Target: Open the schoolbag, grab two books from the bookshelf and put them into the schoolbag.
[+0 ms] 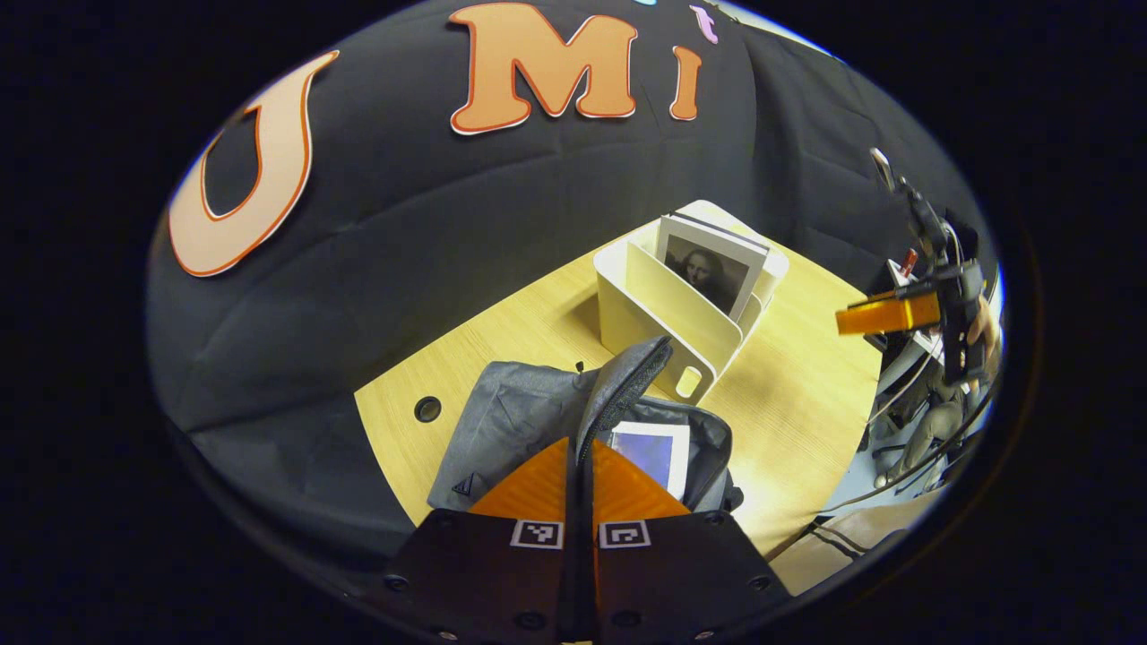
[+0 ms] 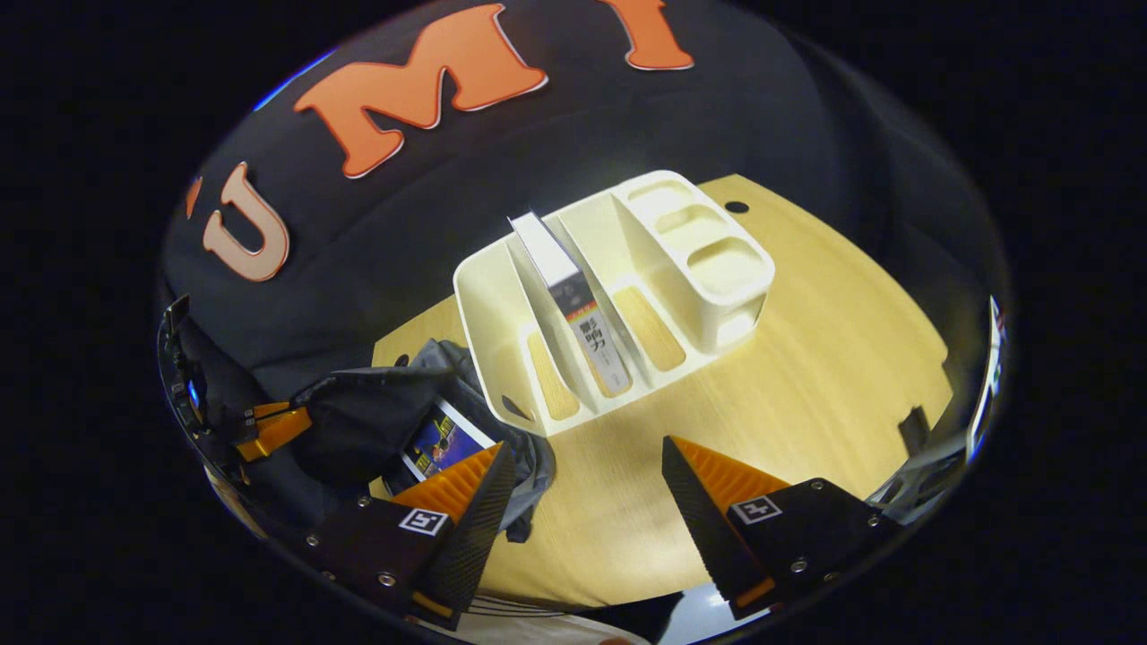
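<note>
From my left gripper (image 1: 581, 466), my own fingers cover the near part of the schoolbag (image 1: 538, 403), and its raised flap (image 1: 627, 381) hides part of the opening. The book in the bag (image 1: 659, 452) shows just a corner. The bookshelf (image 1: 681, 309) wall covers the lower part of the standing book (image 1: 712, 273).

From my right gripper (image 2: 587, 475), my left finger (image 2: 448, 502) overlaps the schoolbag. My other gripper (image 2: 269, 428) sits at the picture's rim, too small to tell how its jaws stand. The tabletop (image 2: 806, 358) is cut off at the right edge.
</note>
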Motion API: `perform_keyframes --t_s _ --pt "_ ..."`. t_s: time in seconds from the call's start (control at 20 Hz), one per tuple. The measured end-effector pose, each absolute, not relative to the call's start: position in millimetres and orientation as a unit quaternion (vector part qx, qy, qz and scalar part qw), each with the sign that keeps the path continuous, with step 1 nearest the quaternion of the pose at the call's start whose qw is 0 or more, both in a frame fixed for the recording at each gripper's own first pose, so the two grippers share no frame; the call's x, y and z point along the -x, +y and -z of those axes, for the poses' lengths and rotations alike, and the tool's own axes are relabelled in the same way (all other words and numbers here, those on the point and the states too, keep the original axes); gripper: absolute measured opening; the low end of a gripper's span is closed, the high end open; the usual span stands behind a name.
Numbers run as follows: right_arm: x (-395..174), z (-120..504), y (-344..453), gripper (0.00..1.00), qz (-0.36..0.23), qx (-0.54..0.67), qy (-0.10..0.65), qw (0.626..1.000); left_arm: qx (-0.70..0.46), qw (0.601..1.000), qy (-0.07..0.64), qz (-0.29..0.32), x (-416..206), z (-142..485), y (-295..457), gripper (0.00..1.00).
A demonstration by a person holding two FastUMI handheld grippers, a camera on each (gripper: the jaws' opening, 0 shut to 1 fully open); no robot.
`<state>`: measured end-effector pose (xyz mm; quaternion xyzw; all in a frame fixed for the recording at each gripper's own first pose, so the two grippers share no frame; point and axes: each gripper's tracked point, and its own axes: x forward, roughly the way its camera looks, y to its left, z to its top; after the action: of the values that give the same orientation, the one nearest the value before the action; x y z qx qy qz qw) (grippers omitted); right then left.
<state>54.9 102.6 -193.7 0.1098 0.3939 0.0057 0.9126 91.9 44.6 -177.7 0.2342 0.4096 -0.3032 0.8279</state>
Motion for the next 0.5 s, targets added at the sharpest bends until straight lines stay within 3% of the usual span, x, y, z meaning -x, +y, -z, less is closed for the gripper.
perform_keyframes --t_s 0.25,0.5 --pt "-105 122 93 0.98 -0.042 -0.023 0.408 0.912 -0.233 0.835 0.41 0.283 -89 176 43 0.01" --pt "-167 103 119 0.98 -0.1 0.034 0.439 0.892 -0.241 0.838 0.42 0.253 -82 179 44 0.01"
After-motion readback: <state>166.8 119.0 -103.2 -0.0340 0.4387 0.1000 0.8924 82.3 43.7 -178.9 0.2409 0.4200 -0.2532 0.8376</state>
